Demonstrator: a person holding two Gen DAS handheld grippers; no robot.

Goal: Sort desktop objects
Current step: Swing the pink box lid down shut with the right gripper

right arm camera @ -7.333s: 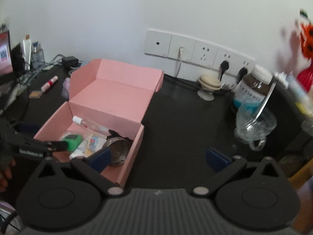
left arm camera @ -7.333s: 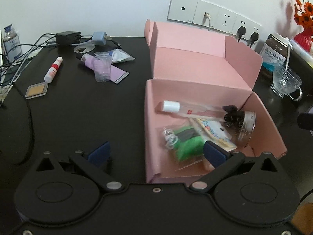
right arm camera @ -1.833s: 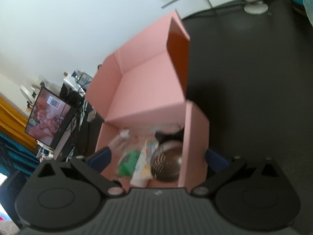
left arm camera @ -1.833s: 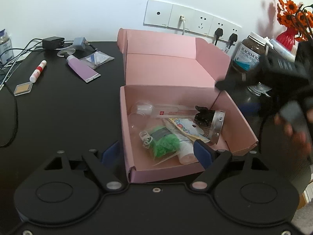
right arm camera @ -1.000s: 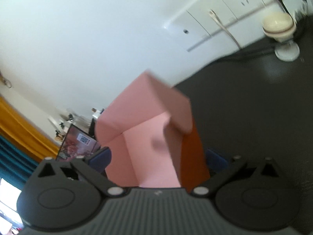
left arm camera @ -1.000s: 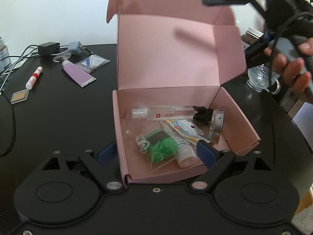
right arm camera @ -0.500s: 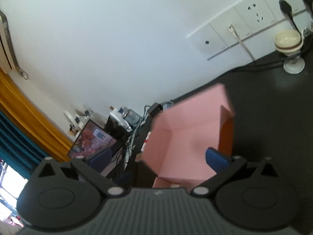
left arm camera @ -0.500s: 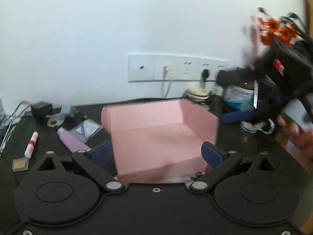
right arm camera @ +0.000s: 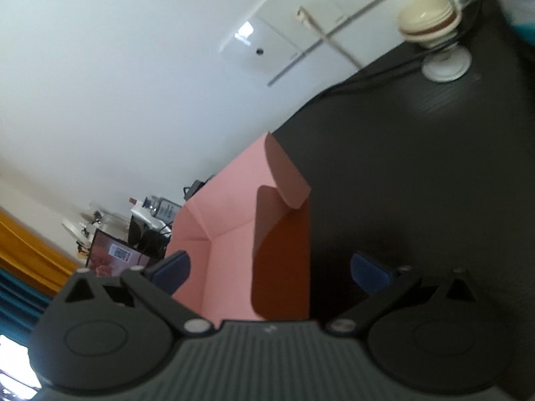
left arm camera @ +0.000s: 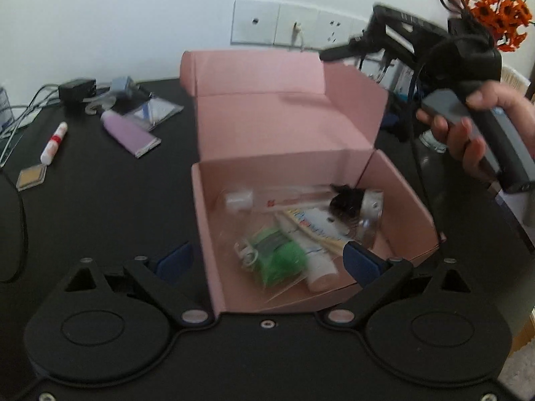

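Observation:
The pink cardboard box [left arm camera: 406,200] stands on the black desk with its lid [left arm camera: 267,90] leaning back, half raised. Inside lie a clear bottle with a white cap [left arm camera: 239,199], a green bagged item [left arm camera: 279,254], a white tube [left arm camera: 317,257], a black hair clip [left arm camera: 346,198] and a metal jar [left arm camera: 371,207]. My left gripper [left arm camera: 267,260] is open, its fingers astride the box's front left corner. A hand holds my right gripper [left arm camera: 362,87] at the lid's right side. In the right wrist view that gripper [right arm camera: 271,272] is open with the lid's side flap [right arm camera: 282,254] between its fingers.
Left of the box lie a purple tube [left arm camera: 128,132], a clear sachet [left arm camera: 157,110], a red-and-white stick [left arm camera: 53,142], a small compact [left arm camera: 31,177] and a charger with cables [left arm camera: 77,88]. Wall sockets [left arm camera: 277,26] and orange flowers [left arm camera: 501,6] stand behind. A monitor [right arm camera: 113,254] is far left.
Half a second ago the lid lay folded down over the box. Now it leans back open and the contents show again. The right gripper stays at the lid's right side.

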